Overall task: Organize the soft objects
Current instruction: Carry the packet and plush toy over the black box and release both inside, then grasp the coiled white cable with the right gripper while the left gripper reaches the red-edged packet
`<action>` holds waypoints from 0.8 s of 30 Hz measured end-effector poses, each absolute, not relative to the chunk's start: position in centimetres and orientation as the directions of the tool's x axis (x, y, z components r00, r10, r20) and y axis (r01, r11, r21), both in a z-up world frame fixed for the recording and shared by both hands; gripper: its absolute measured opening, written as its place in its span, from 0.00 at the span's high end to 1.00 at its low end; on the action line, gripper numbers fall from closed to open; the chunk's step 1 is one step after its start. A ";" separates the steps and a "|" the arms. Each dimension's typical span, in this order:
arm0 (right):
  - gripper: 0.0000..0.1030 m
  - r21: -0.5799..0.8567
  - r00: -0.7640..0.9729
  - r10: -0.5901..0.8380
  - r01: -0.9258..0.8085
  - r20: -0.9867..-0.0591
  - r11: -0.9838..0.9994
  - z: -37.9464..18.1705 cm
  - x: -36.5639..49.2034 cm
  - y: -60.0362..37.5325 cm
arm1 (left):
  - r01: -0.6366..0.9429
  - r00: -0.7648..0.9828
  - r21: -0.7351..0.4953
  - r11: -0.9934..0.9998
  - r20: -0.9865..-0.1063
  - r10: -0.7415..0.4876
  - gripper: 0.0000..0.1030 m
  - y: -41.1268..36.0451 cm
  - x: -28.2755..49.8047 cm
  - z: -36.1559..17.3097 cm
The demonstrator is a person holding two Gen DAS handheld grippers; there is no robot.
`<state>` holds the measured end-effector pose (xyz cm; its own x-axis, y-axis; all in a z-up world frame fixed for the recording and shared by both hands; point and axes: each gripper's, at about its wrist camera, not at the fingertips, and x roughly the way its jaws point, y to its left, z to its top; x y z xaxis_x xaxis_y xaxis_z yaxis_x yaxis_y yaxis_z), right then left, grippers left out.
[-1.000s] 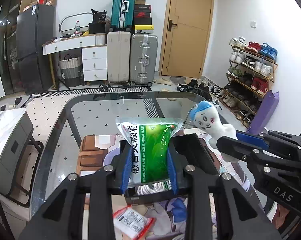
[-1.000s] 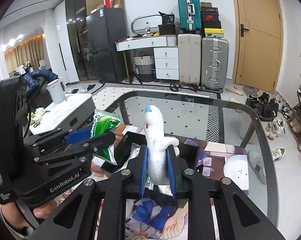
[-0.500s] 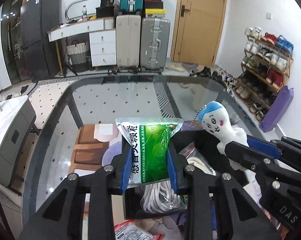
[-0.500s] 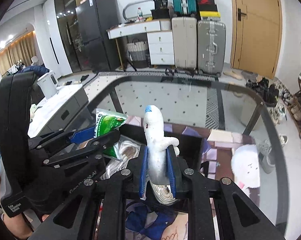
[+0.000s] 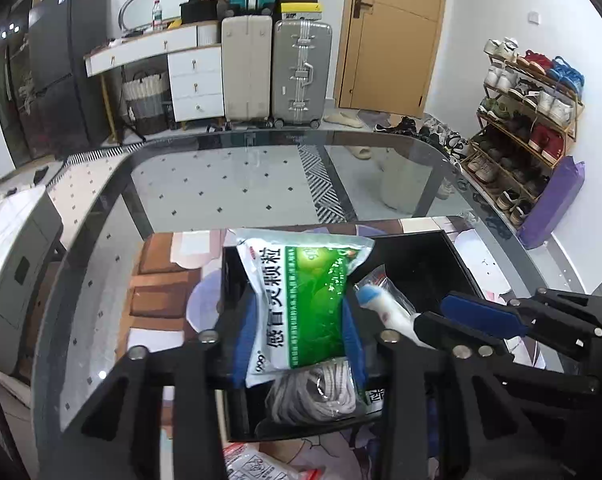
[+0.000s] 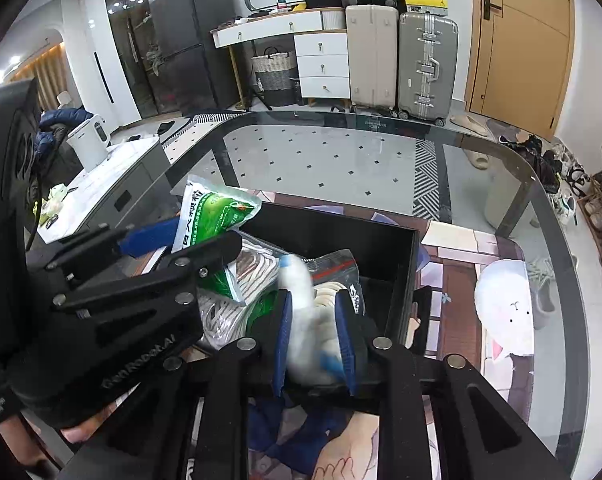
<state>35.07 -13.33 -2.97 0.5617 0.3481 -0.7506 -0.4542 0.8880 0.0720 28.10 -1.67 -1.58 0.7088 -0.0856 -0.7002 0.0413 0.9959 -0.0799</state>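
Note:
My left gripper (image 5: 299, 334) is shut on a green and white soft packet (image 5: 305, 300) and holds it over the left part of a black box (image 5: 457, 256). The packet also shows in the right wrist view (image 6: 213, 216). My right gripper (image 6: 313, 340) is shut on a white plush doll with a blue top (image 6: 305, 320), tilted down into the box (image 6: 401, 276). The doll shows in the left wrist view (image 5: 385, 306). A bagged coil of white rope (image 5: 317, 392) lies inside the box.
The box stands on a printed mat (image 6: 453, 280) on a glass table (image 5: 237, 184). A red and white sachet (image 5: 261, 464) lies at the front. A white cat-shaped pad (image 6: 505, 304) lies to the right of the box.
Both grippers have moved forward and down over the box. The doll has tipped from upright down into the box. The packet sits lower over the box.

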 end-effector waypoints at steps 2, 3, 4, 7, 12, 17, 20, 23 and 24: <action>0.71 0.074 0.562 0.354 -0.459 -0.748 0.885 -2.7 34.8 -13.7 | 0.037 0.714 -0.083 0.996 -0.695 -0.085 0.49 -1.6 28.0 -1.1; 0.70 0.079 0.559 0.361 -0.464 -0.746 0.882 -2.6 34.6 -13.9 | 0.035 0.715 -0.089 0.995 -0.694 -0.087 0.46 -1.5 27.8 -1.0; 0.68 0.087 0.556 0.370 -0.469 -0.744 0.879 -2.4 34.4 -14.2 | 0.038 0.709 -0.101 0.994 -0.698 -0.098 0.46 -1.3 27.7 -0.8; 0.62 0.091 0.549 0.389 -0.491 -0.740 0.866 -1.7 33.4 -14.7 | 0.068 0.677 -0.130 0.989 -0.722 -0.142 0.40 -1.2 27.4 -0.4; 0.52 0.075 0.512 0.412 -0.555 -0.754 0.828 -1.1 31.0 -15.1 | 0.087 0.684 -0.116 0.989 -0.715 -0.144 0.26 -1.2 24.8 0.6; 0.51 0.077 0.375 0.451 -0.694 -0.810 0.716 -1.4 27.2 -14.8 | 0.130 0.654 -0.078 0.989 -0.742 -0.144 0.26 -1.5 21.5 0.8; 0.49 0.034 0.306 0.431 -0.782 -0.849 0.623 -2.7 24.2 -14.5 | 0.190 0.636 -0.044 0.981 -0.756 -0.157 0.26 -1.8 18.8 0.1; 0.42 -0.016 0.274 0.389 -0.835 -0.879 0.551 -4.7 22.3 -14.2 | 0.163 0.660 0.042 0.986 -0.748 -0.077 0.26 -1.6 16.7 -1.0; 0.42 -0.031 0.274 0.369 -0.836 -0.888 0.547 -5.4 21.9 -14.2 | 0.148 0.661 0.056 0.987 -0.749 -0.056 0.26 -1.5 16.4 -1.4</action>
